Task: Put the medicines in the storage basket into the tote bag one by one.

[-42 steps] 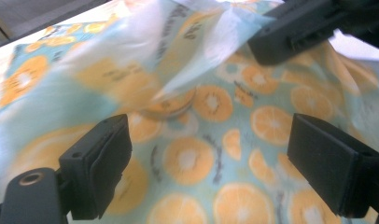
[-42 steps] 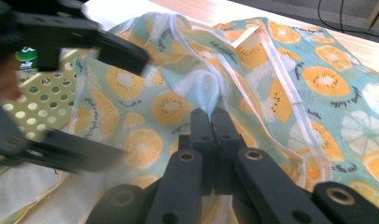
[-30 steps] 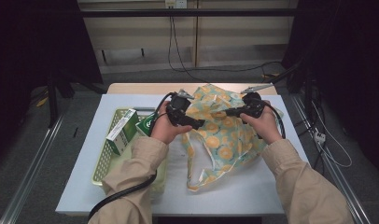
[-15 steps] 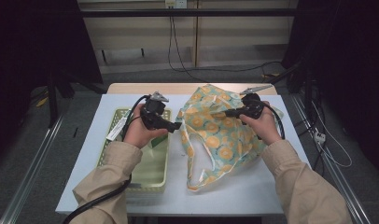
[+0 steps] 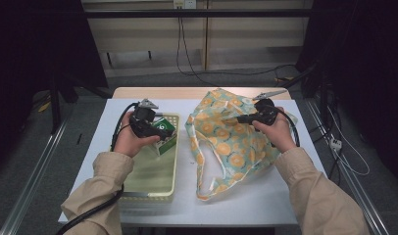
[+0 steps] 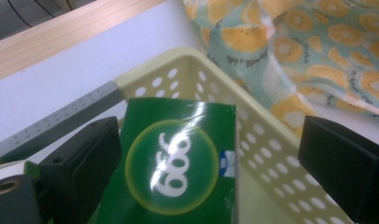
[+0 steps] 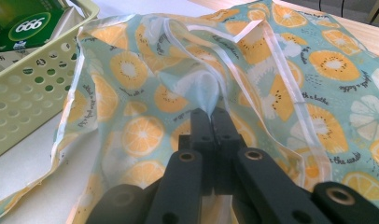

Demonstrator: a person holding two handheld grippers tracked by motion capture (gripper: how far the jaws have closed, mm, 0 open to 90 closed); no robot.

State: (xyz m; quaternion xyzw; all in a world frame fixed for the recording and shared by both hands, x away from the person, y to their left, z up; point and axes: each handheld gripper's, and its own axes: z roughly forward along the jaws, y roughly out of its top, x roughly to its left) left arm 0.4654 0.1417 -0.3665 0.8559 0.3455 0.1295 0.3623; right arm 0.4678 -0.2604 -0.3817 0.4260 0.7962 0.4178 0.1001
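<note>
A green carton [image 5: 163, 129] with a white "666" roundel [image 6: 177, 163] stands at the far end of the pale yellow basket [image 5: 153, 171]. My left gripper [image 5: 155, 131] is around it, the jaws wide and just opening. The carton lies between them, near the left finger [image 6: 85, 163] and well apart from the right finger [image 6: 341, 163]. The orange-print bag [image 5: 231, 142] lies on the white table beside the basket. My right gripper [image 5: 238, 119] is shut on a fold of the bag's fabric [image 7: 206, 93] near its rim, holding it raised.
The basket's perforated wall [image 7: 29, 93] stands close to the bag's left side. A wooden strip [image 5: 187, 92] runs along the table's far edge. Cables trail from both grippers, and dark floor with rails surrounds the table.
My left hand has left the bag's rim and moved left over the basket, ending at the green carton. The bag has sagged on that side. The right hand has stayed put.
</note>
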